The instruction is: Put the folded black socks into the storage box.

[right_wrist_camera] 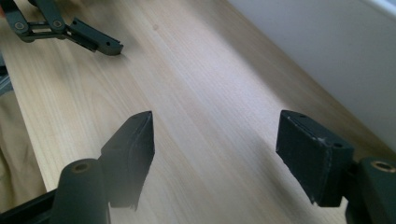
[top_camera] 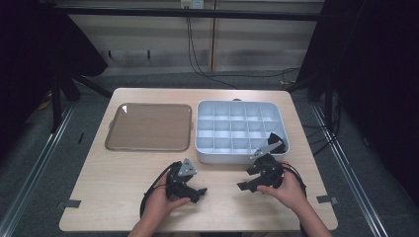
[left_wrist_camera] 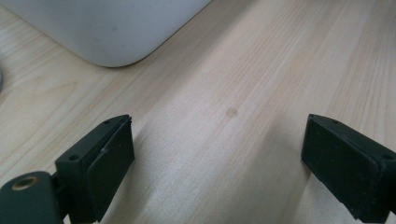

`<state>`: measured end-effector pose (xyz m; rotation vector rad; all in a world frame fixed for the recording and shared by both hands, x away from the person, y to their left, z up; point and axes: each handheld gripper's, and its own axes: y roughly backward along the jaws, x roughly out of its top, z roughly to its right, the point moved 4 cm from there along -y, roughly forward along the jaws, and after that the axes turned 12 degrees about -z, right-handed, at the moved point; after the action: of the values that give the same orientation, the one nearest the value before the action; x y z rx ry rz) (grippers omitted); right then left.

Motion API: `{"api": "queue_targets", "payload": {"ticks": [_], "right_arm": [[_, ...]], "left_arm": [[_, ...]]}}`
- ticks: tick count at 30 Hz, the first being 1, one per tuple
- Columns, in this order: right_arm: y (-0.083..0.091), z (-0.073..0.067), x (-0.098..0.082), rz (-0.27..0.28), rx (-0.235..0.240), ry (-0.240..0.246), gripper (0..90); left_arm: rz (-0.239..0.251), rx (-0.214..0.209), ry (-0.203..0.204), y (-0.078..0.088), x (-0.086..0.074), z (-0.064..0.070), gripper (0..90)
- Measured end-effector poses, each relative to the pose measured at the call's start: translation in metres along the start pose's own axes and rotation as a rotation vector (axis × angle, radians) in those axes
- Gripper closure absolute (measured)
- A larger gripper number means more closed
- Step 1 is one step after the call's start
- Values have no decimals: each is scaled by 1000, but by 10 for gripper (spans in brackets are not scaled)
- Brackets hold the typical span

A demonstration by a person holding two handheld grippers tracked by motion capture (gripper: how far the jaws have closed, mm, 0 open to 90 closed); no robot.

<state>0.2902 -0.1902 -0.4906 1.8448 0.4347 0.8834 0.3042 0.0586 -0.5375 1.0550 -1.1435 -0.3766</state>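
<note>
A white organiser tray [top_camera: 239,129] with several empty compartments sits at the table's centre right. My left gripper [top_camera: 200,192] rests low over the wood in front of it and points right. It stands open in the left gripper view, left gripper [left_wrist_camera: 217,135], with bare table between the jaws and the tray's rounded corner [left_wrist_camera: 107,28] ahead. My right gripper [top_camera: 245,183] lies near the tray's front right corner and points left. It is open too, right gripper [right_wrist_camera: 217,135], with nothing between the jaws. The tray's wall [right_wrist_camera: 327,51] runs along its right, and the left gripper [right_wrist_camera: 79,35] shows farther off.
A flat brown translucent lid [top_camera: 148,127] lies left of the white tray. The light wooden table [top_camera: 113,182] has bare wood along its front. Dark curtains, stand legs and floor cables surround the table.
</note>
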Motion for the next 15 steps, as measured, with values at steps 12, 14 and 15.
{"api": "queue_targets", "payload": {"ticks": [12, 14, 15], "right_arm": [[-14, -2, -1, 7, 4, 1, 271], [-16, -3, -1, 11, 0, 7, 269], [-17, -4, -1, 7, -2, 9, 268]], "left_arm": [[0, 0, 0, 0, 0, 0, 90], [0, 0, 0, 0, 0, 0, 90], [0, 0, 0, 0, 0, 0, 90]]}}
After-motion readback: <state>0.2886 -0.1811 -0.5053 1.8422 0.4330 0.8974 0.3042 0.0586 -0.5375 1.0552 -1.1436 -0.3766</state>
